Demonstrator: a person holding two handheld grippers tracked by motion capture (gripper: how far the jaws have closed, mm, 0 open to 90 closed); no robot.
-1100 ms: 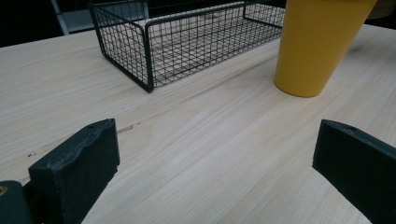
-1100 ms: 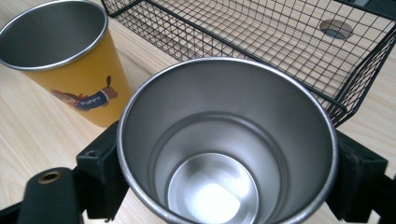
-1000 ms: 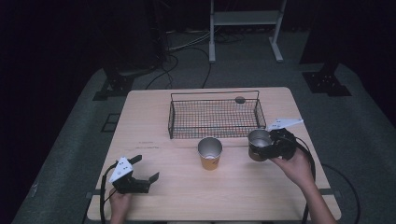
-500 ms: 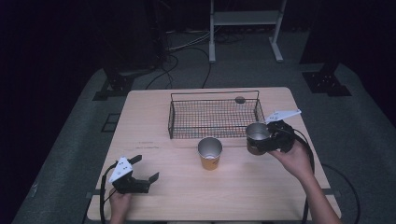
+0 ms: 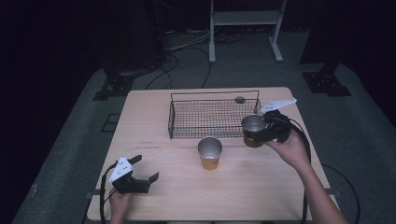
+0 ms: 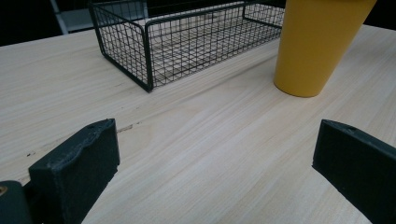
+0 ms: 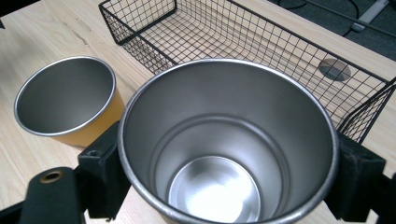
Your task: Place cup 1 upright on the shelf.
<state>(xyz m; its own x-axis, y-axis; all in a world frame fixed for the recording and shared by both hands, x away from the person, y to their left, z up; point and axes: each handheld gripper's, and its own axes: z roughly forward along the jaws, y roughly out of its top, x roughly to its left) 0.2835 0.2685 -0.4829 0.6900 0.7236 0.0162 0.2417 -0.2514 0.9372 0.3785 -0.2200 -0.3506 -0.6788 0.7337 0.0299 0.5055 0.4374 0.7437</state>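
- Change: the right gripper (image 5: 259,132) w/ the steel cup (image 5: 252,125) has come up off the tabletop (image 5: 261,186) and moved toward the wire basket (image 5: 212,114). A second ago the cup sat lower and nearer the person, clear of the basket's right-front corner; now it hangs at that corner.
- Meaning: we judge the lift phase as under way and the carry toward the basket as begun. Cup is not yet inside the basket; the set-down is still to do.
- Right gripper state: jaws have just been closing a little further, w/ the cup between them. In the right gripper view both black pads press the outer wall of the steel cup (image 7: 229,144), one per side, just under the rim. Clenched on the cup; grip looks firm. Cup is upright, mouth up, nothing inside.
- Left gripper (image 5: 141,177): jaws spread wide, nothing between them. In the left gripper view we see bare wood between the two pads. It sits well to the front-left of the basket, unchanged from a second ago.
- Yellow cup (image 5: 210,152): stands upright on the tabletop just in front of the basket, untouched, same spot as before. Also seen in the left gripper view (image 6: 317,42) and beside the held cup in the right gripper view (image 7: 70,100).
- Basket: no cup in it so far.
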